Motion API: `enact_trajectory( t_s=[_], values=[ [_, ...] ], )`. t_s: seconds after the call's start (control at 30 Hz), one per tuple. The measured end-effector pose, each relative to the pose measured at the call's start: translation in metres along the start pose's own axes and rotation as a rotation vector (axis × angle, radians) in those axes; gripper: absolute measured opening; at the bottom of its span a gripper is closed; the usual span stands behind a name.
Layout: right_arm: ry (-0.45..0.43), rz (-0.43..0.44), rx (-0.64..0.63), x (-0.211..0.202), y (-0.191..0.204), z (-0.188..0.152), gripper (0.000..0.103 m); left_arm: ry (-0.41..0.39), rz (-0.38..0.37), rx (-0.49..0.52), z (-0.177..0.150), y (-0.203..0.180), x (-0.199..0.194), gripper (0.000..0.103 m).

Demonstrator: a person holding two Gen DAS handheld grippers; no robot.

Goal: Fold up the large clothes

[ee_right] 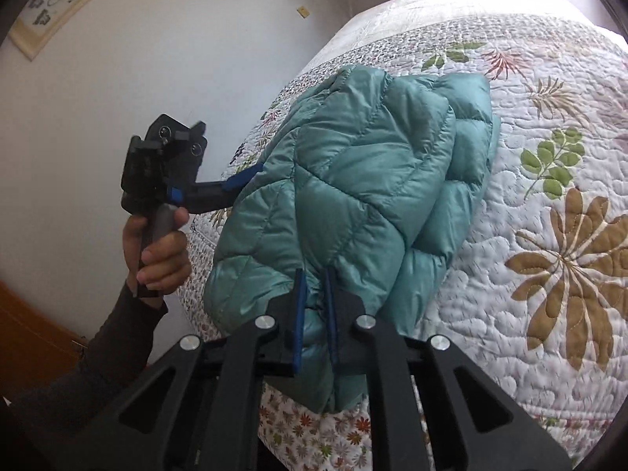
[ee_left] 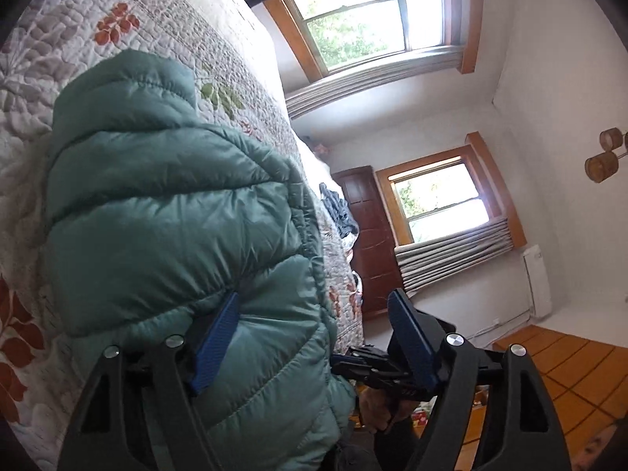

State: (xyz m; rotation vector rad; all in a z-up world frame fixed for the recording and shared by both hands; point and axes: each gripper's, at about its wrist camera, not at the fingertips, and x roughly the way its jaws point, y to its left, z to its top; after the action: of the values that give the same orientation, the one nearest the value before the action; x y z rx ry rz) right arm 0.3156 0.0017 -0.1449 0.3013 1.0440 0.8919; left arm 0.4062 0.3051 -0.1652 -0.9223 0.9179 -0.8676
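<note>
On quilted bed (ee_right: 549, 125): teal puffer jacket (ee_right: 353, 180), folded, puffy.

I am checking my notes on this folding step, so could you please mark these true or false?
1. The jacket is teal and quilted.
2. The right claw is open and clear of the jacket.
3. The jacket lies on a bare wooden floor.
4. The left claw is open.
1. True: the jacket is teal and puffy.
2. False: the right claw is pinched shut on the jacket's edge.
3. False: it rests on a floral quilt on the bed.
4. True: the left claw is open, with one finger against the jacket.
</note>
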Motion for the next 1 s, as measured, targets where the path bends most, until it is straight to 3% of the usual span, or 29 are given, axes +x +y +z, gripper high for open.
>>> enact_trajectory(
  t_s=[0.1, 0.13, 0.23, 0.27, 0.33, 0.43, 0.53, 0.63, 0.67, 0.77, 0.9, 1.0],
  values=[
    [-0.059, 0.013, 0.004, -0.022, 0.010, -0.011, 0.022, -0.058, 0.034, 0.027, -0.004, -0.017, -0.020, 0.090],
    [-0.079, 0.014, 0.005, -0.029, 0.014, -0.016, 0.033, -0.075, 0.059, 0.046, -0.009, -0.025, -0.028, 0.099],
    [-0.156, -0.044, 0.012, -0.054, 0.029, -0.031, 0.072, -0.133, 0.206, 0.135, -0.032, -0.056, -0.046, 0.099],
    [-0.178, -0.067, 0.011, -0.060, 0.034, -0.038, 0.082, -0.154, 0.255, 0.169, -0.044, -0.065, -0.051, 0.099],
    [-0.206, -0.129, 0.002, -0.069, 0.047, -0.056, 0.091, -0.162, 0.347, 0.223, -0.071, -0.076, -0.059, 0.099],
    [-0.218, -0.283, -0.034, -0.068, 0.067, -0.077, 0.097, -0.221, 0.507, 0.315, -0.118, -0.095, -0.072, 0.099],
    [-0.249, -0.546, -0.120, -0.063, 0.090, -0.096, 0.099, -0.297, 0.729, 0.427, -0.170, -0.105, -0.083, 0.099],
    [-0.314, -0.777, -0.165, -0.061, 0.117, -0.121, 0.100, -0.349, 0.877, 0.463, -0.214, -0.118, -0.092, 0.099],
    [-0.329, -0.801, -0.157, -0.063, 0.123, -0.129, 0.100, -0.366, 0.910, 0.474, -0.227, -0.123, -0.094, 0.099],
    [-0.355, -0.739, -0.141, -0.073, 0.129, -0.150, 0.100, -0.424, 0.978, 0.527, -0.269, -0.146, -0.102, 0.099],
    [-0.352, -0.701, -0.086, -0.090, 0.140, -0.172, 0.100, -0.366, 1.037, 0.530, -0.302, -0.164, -0.108, 0.099],
    [-0.359, -0.750, -0.096, -0.103, 0.160, -0.191, 0.100, -0.342, 1.034, 0.531, -0.324, -0.177, -0.113, 0.099]
  ],
)
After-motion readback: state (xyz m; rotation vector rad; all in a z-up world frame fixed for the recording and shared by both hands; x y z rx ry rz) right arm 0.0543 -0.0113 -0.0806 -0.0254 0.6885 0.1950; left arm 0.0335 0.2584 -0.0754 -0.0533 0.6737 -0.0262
